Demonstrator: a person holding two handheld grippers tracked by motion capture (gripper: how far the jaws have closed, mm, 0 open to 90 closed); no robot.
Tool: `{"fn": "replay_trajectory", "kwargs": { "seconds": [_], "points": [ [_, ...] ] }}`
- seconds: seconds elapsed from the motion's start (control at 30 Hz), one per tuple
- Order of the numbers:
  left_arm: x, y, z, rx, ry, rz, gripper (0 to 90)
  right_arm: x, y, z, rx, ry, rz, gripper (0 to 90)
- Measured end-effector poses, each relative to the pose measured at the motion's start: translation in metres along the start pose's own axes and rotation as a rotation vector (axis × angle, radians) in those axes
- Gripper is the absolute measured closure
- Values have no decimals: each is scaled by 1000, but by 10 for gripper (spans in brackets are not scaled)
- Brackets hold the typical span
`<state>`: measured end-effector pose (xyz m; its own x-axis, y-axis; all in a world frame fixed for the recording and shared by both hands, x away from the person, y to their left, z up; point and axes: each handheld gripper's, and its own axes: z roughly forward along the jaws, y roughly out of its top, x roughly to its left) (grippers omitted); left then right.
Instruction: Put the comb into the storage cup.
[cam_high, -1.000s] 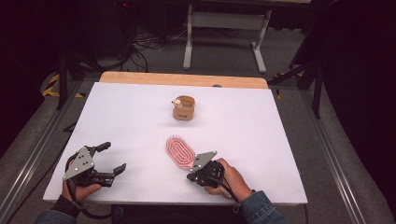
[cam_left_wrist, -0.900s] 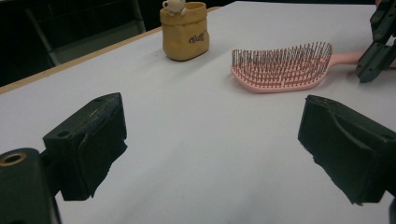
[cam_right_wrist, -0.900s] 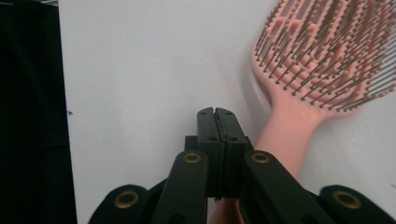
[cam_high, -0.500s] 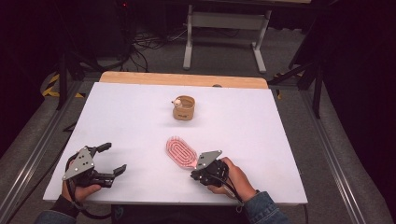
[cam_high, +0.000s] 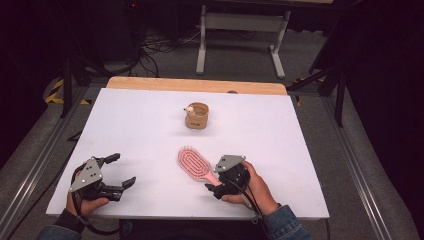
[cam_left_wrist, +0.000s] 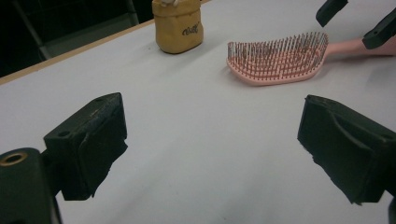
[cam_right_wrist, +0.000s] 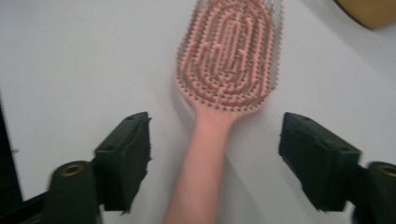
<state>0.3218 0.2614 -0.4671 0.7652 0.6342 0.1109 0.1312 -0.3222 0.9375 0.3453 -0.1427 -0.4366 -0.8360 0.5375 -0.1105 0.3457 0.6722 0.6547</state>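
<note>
A pink hairbrush (cam_high: 194, 163) lies bristles up on the white table (cam_high: 300, 140), its handle pointing to the near right. My right gripper (cam_high: 212, 179) sits at that handle and is open. Its jaws have just been opening, and in the right gripper view the handle (cam_right_wrist: 205, 154) lies between the pads (cam_right_wrist: 128, 158) without touching them. The right gripper (cam_right_wrist: 215, 163) looks along the brush head (cam_right_wrist: 229, 60). At the near left my left gripper (cam_high: 123, 170) rests open with nothing in it. The left gripper view has its own jaws (cam_left_wrist: 215, 154) wide apart and the brush (cam_left_wrist: 275, 60) beyond.
A small tan cup (cam_high: 196, 116) with a little figure on its rim stands at the table's far middle, also in the left gripper view (cam_left_wrist: 179, 25). A wooden strip (cam_high: 195, 85) edges the far side. Dark floor and a metal stand (cam_high: 240, 30) lie behind.
The right gripper's jaws have spread apart from around the brush handle. The brush lies where it was. The left gripper has not moved.
</note>
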Motion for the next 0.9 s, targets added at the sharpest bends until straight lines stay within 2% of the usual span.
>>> {"fn": "replay_trajectory", "kwargs": {
  "seconds": [0.1,0.17,0.3,0.4,0.5,0.53,0.67,0.9],
  "points": [
    [0,0,1,9,-2,1,92,-5,1,5,27,-17,61,188],
    [0,-1,2,16,-4,0,92,-9,2,11,58,-24,118,171],
    [0,-1,4,29,-7,0,98,-10,5,19,108,-28,164,173],
    [-1,-1,4,32,-7,-1,99,-9,9,25,157,-38,158,183],
    [0,-1,4,38,-2,-4,98,-7,13,31,207,-60,120,247],
    [0,-1,4,36,1,-6,99,-7,14,31,209,-57,120,261],
    [1,0,2,31,0,-7,102,-8,16,31,210,-11,133,424],
    [-2,1,3,31,-12,0,102,-3,14,29,184,15,117,628]
  ]
}}
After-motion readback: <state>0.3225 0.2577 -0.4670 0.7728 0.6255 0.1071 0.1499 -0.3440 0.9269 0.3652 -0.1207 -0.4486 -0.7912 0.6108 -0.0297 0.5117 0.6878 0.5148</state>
